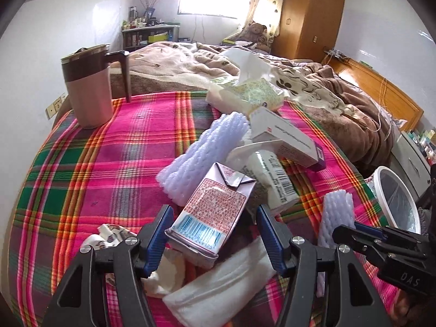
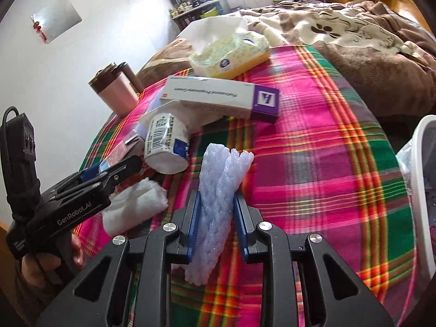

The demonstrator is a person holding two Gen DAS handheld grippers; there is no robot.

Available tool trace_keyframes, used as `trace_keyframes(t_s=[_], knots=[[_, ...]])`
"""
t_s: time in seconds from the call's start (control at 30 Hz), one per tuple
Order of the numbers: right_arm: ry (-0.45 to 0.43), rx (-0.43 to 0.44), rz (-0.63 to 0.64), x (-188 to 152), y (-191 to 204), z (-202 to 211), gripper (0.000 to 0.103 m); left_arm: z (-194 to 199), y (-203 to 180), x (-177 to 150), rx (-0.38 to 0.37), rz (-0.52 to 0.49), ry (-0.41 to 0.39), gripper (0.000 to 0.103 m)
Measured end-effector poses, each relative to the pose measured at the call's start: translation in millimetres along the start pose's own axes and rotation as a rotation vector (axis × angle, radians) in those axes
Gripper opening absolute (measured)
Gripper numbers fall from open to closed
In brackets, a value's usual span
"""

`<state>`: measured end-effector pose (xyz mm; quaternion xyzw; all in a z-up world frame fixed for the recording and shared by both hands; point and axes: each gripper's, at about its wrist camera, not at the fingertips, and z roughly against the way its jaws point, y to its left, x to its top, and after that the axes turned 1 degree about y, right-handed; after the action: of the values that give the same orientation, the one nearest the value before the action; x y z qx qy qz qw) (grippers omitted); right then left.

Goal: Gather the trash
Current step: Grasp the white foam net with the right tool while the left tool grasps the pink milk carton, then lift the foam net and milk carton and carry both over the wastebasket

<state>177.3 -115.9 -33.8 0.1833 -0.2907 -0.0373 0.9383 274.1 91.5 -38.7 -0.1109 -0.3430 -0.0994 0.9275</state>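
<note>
A pink and purple drink carton (image 1: 209,204) lies tilted on the trash pile, between the fingers of my left gripper (image 1: 214,215). That gripper is open, with a dark gap showing between the carton and the right pad. In the right wrist view my left gripper (image 2: 117,167) comes in from the left around the same carton (image 2: 122,147). My right gripper (image 2: 216,204) is shut on a lavender foam net sleeve (image 2: 220,185), which sticks out past both pads. The left wrist view shows that sleeve (image 1: 338,212) in the right gripper (image 1: 346,233).
On the plaid cloth (image 1: 109,163) lie a second foam net (image 1: 201,155), a white barcoded roll (image 2: 166,144), a white and purple box (image 2: 223,98), a tissue pack (image 2: 231,54) and crumpled tissue (image 1: 218,288). A pink mug (image 1: 90,90) stands far left. A white bin (image 1: 397,199) sits at the right edge.
</note>
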Motion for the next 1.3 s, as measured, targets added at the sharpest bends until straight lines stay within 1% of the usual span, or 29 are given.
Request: trace_keyframes(t_s=[0.1,0.23,0.3,0.43,0.5,0.57,0.6,0.63,0.67,0.7,0.73,0.8,1.03,1.17,1.3], knots=[[-0.012,-0.008,-0.006,0.3,-4.9,4.5,0.025,-2.2,-5.0,-0.4,-0.019,-0.008,0.01,0.063],[-0.025,-0.017,0.004,1.1,-8.3,9.6,0.025,-7.3,-4.9,0.1,-0.042,0.007,0.019,0.058],[-0.025,-0.018,0.008,1.5,-9.6,10.2,0.025,-12.5,-5.0,1.3,-0.022,0.01,0.033,0.054],[-0.024,-0.012,0.007,1.2,-13.2,11.3,0.025,-14.9,-9.4,2.4,-0.012,-0.01,0.026,0.054],[-0.021,-0.008,0.007,1.4,-13.8,10.9,0.025,-17.3,-11.8,4.1,0.008,-0.016,0.028,0.054],[-0.021,-0.006,0.011,1.0,-13.9,11.4,0.025,-20.4,-9.5,3.9,0.022,0.007,0.036,0.054],[-0.023,-0.006,0.015,0.8,-14.1,12.1,0.025,-21.1,-8.0,3.6,0.015,0.022,0.039,0.054],[-0.024,-0.007,0.017,0.6,-14.5,12.8,0.025,-22.2,-6.1,3.1,0.001,0.043,0.045,0.05],[-0.024,-0.006,0.017,0.6,-15.1,13.6,0.025,-23.0,-4.6,3.3,-0.002,0.056,0.049,0.043],[-0.025,-0.005,0.017,0.7,-15.8,14.7,0.025,-22.8,-4.6,3.2,0.0,0.059,0.048,0.04],[-0.027,-0.004,0.017,0.9,-16.1,15.7,0.025,-21.7,-4.9,3.0,0.006,0.058,0.044,0.036],[-0.035,-0.004,0.02,0.9,-16.9,18.6,0.025,-15.5,-5.5,2.5,0.021,0.056,0.021,0.036],[-0.051,0.002,0.018,-0.5,-18.0,26.8,0.025,6.3,-6.2,0.0,0.031,0.083,-0.027,0.035],[-0.065,0.006,0.025,-1.3,-17.6,34.4,0.025,23.0,-14.8,-3.2,0.04,0.073,-0.057,0.035],[-0.087,0.005,0.037,-1.9,-17.9,45.2,0.025,40.9,-26.9,-6.7,0.03,0.06,-0.085,0.035]])
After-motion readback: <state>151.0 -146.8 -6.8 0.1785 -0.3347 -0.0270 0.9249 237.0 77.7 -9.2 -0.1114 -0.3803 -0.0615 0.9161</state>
